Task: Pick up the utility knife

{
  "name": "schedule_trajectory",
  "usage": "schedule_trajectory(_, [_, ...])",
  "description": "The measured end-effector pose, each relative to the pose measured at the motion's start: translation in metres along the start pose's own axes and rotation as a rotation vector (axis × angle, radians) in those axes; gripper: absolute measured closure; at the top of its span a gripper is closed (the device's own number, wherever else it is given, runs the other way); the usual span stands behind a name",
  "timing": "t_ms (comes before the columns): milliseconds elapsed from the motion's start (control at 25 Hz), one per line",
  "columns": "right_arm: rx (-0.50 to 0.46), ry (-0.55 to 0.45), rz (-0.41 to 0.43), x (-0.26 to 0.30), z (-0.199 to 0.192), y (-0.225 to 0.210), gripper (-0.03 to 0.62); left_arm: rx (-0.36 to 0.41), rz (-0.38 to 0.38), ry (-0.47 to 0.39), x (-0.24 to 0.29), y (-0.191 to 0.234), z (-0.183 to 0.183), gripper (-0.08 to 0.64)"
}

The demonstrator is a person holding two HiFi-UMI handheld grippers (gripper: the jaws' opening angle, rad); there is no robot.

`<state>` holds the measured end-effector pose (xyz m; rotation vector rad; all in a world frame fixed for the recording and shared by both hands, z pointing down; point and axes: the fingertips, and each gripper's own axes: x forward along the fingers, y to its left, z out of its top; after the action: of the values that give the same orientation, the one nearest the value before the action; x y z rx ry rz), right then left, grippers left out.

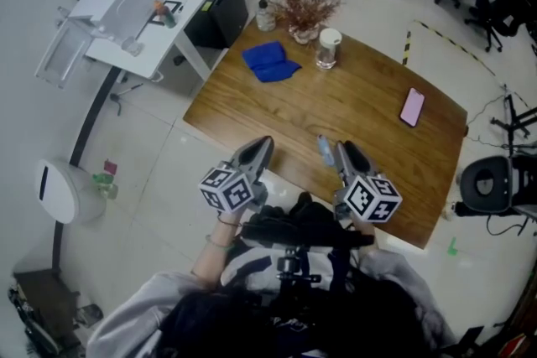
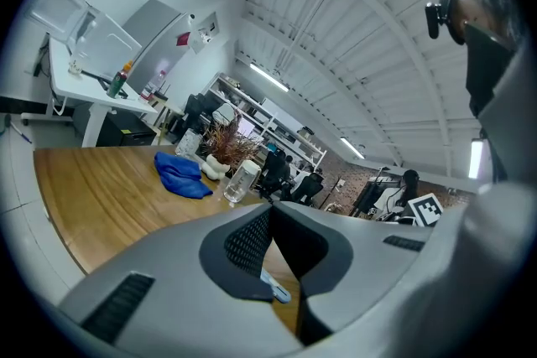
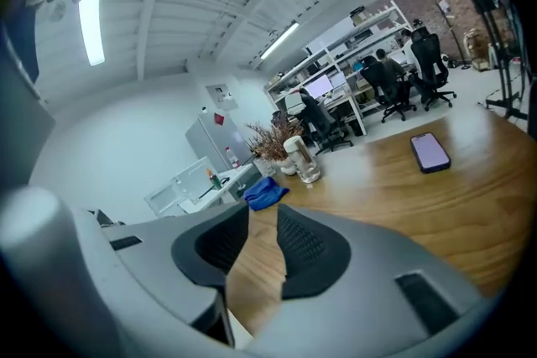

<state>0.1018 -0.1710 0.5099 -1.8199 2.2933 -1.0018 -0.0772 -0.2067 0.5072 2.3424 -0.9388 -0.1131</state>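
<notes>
The utility knife (image 1: pixel 325 149) lies on the bench (image 1: pixel 361 109) close to its near edge, a single pale blue-grey piece between your two tongs.

In the head view the tip of your right tongs (image 3: pixel 263 214) sits just at 3 o'clock of the knife. You cannot tell from there whether it touches. Looking along those tongs, they stand partly open and released. Only bare wood shows in the gap, so they grasp nothing.

Your left tongs (image 2: pixel 270 210) are at 9 o'clock of the knife, near it but apart. Their tips are clenched together on nothing. The knife shows past them, through the hollow below the tips, lying on the wood.

Farther up the bench, one blue cloth (image 1: pixel 270 61) lies at 11 o'clock from the knife. One glass jar (image 1: pixel 327 48) with a white lid stands at 12 o'clock. One vase of dried twigs (image 1: pixel 306 12) stands at the jar's 11 o'clock, with one pump bottle (image 1: pixel 265 14) at the vase's 9 o'clock. One pink phone (image 1: pixel 412 106) lies at 2 o'clock from the knife, near the bench's right edge. Off the bench, at 10 o'clock, stands one white side table (image 1: pixel 143 12).
</notes>
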Motion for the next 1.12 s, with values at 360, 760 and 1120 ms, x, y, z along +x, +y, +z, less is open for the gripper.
schedule_trajectory(360, [0.014,-0.059,-0.026,-0.020,0.006,0.011,0.577,0.001,-0.010,0.017,-0.004,0.001,-0.005,0.555])
schedule_trajectory(760, [-0.025,-0.023,-0.027,-0.019,0.001,0.023,0.581,-0.017,0.005,0.022,-0.014,0.004,-0.007,0.555])
schedule_trajectory(1120, [-0.079,0.012,-0.037,-0.019,-0.005,0.030,0.581,-0.030,-0.003,0.019,-0.014,0.002,-0.008,0.555])
